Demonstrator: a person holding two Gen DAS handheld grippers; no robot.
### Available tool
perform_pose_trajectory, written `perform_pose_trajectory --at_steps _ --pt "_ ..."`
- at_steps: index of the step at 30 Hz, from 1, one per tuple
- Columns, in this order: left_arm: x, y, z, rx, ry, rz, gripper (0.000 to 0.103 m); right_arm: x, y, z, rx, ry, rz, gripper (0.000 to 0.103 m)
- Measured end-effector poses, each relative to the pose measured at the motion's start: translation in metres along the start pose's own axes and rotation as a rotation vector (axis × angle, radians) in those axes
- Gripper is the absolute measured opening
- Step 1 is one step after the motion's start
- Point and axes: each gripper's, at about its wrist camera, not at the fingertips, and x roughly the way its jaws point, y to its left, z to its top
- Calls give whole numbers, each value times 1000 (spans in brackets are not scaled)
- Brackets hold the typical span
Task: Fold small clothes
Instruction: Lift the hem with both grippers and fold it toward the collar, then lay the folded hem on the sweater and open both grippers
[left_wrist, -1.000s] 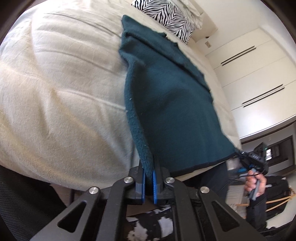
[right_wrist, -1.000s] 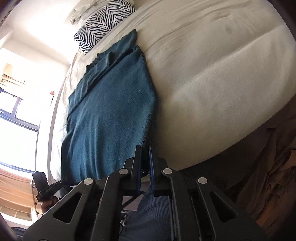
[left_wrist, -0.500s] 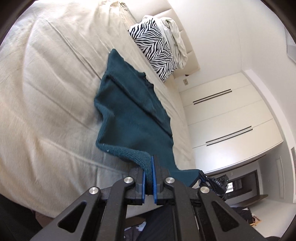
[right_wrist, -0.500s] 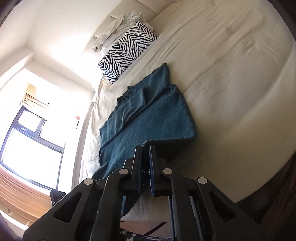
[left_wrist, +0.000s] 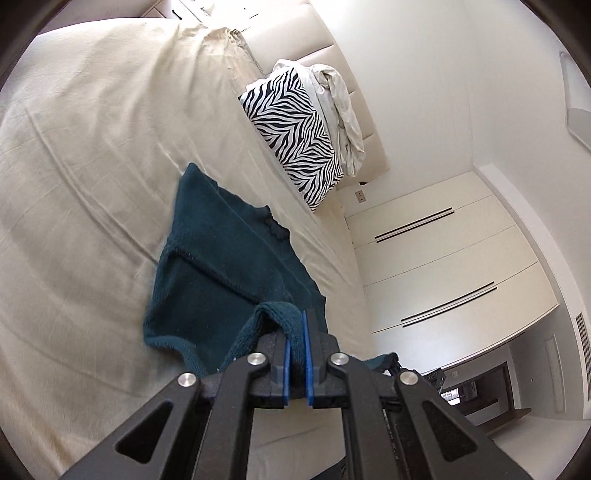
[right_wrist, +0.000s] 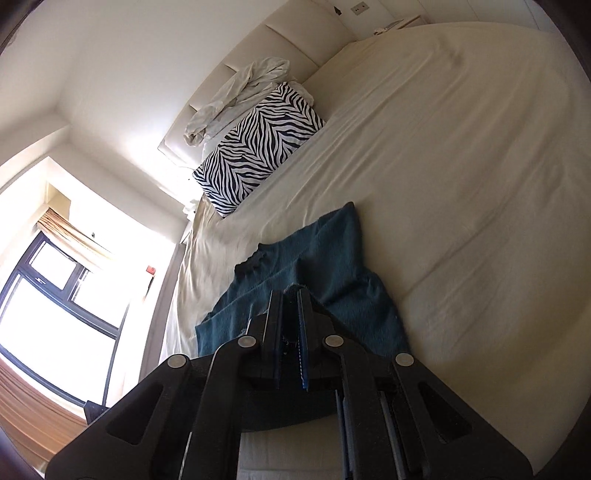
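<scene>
On the bed (left_wrist: 92, 177), the teal sweater (left_wrist: 207, 280) lies half folded. Left gripper (left_wrist: 294, 343) and right gripper (right_wrist: 290, 314) each pinch a near corner tight. If one corner slips out, the fold could land crooked.

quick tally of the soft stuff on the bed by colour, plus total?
Teal: 1, the sweater, its hem pinched by both grippers
Zebra black and white: 1, the pillow
Off-white: 1, the crumpled cloth against the headboard behind the pillow
Total: 3
</scene>
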Motion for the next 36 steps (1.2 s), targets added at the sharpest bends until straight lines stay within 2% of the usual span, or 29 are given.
perform_pose_trajectory --at_steps 9,18,24,26,27,28,31,36 --pt "53 9 57 -15 6 42 6 84 12 45 -73 2 -95 6" --pt "98 37 109 -57 -15 101 6 176 -1 75 -55 30 -154 6" --pt "149 70 133 -70 10 185 8 237 -17 85 -29 59 -226 8" --pt "162 90 138 -123 25 182 25 254 -28 88 -6 67 -257 8" --pt "165 98 139 -156 29 178 46 259 -33 89 1 60 -271 8" --pt "164 103 139 -180 25 179 55 261 -39 90 11 50 -284 8" --pt "154 102 137 -155 5 172 61 258 -47 90 8 37 -277 21" --pt "133 82 120 -48 -10 223 65 243 -38 66 -109 87 -310 22"
